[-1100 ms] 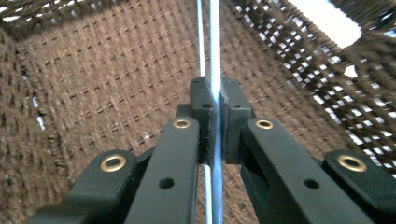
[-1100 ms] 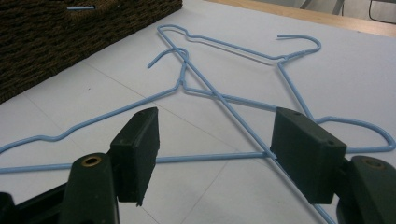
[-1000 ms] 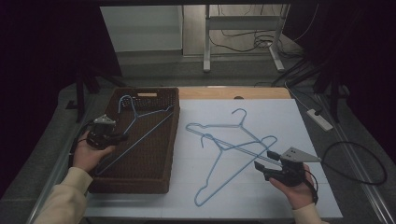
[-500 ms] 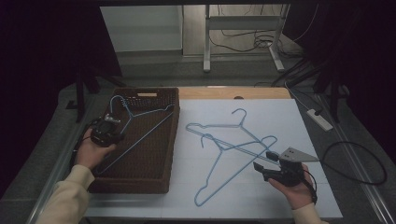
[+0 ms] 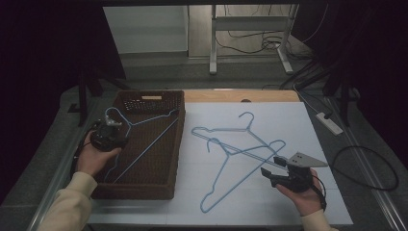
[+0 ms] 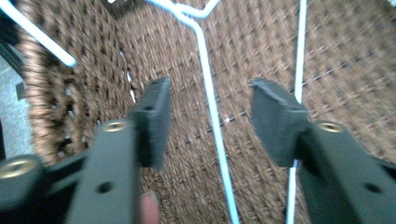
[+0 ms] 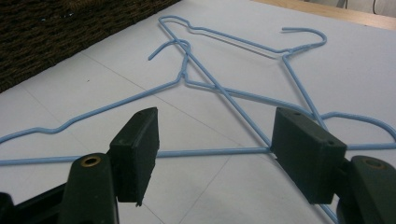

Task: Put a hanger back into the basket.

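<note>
Lying hanger between open left claw

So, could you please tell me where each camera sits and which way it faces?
High view: above the person's side, facing forward and down on basket, left gripper, right gripper; forearms show.
Left gripper view: between open jaws, onto the basket's hanger.
Right gripper view: low over paper, open jaws.
Shared with high view: crossed hangers.

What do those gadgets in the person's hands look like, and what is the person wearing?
Each hand holds a dark, almost black gripper with two blocky, flat-faced jaws and brass-coloured screw fittings. The right gripper carries a grey three-cornered plate on top, and a dark strap circles that wrist. The left gripper has metal parts on top. The person wears cream long sleeves.
</note>
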`<state>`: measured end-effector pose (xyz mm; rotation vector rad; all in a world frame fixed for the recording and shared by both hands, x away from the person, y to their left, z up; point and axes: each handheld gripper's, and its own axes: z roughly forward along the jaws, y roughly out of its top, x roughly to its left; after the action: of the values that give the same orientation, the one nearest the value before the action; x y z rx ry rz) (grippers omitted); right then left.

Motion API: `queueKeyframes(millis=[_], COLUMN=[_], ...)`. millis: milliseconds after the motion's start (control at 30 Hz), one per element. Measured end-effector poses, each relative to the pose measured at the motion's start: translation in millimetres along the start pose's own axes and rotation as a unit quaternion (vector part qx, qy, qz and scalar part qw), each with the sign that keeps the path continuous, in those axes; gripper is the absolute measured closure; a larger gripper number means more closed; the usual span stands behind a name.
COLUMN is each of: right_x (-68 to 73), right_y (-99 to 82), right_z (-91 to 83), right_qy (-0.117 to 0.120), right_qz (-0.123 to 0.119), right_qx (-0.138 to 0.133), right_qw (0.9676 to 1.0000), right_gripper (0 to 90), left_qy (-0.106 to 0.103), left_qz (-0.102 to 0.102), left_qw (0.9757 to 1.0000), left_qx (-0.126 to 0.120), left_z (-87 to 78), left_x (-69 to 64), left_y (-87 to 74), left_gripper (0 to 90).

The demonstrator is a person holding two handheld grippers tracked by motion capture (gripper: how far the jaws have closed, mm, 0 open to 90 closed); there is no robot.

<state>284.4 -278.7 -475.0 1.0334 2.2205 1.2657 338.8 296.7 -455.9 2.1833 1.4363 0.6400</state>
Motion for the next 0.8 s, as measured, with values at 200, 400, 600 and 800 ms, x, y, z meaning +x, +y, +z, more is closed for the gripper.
queueKeyframes(millis=[200,400,600,800], right_x=[-0.2,-2.3,-6.5,-10.2], right_y=[0.0,0.2,0.4,-0.4], right_z=[-0.1,-1.5,-2.3,-3.3], right_qy=[0.000,-0.002,-0.006,-0.012], right_qz=[0.001,0.004,0.008,0.007], right_qx=[0.000,-0.001,-0.001,0.004], right_qw=[1.0000,1.0000,0.9999,0.9999], right_gripper=[33.0,32.9,32.7,32.6], left_qy=[-0.060,-0.092,-0.138,-0.182], left_qz=[-0.013,0.006,0.023,0.038], left_qw=[0.9968,0.9908,0.9798,0.9672], left_qx=[-0.051,-0.098,-0.143,-0.173], left_z=[-25.8,-50.4,-63.6,-67.1], left_x=[-4.9,-24.9,-50.0,-72.9], left_y=[-4.0,-6.6,-11.0,-14.2], left_gripper=[37.2,34.5,32.9,31.9])
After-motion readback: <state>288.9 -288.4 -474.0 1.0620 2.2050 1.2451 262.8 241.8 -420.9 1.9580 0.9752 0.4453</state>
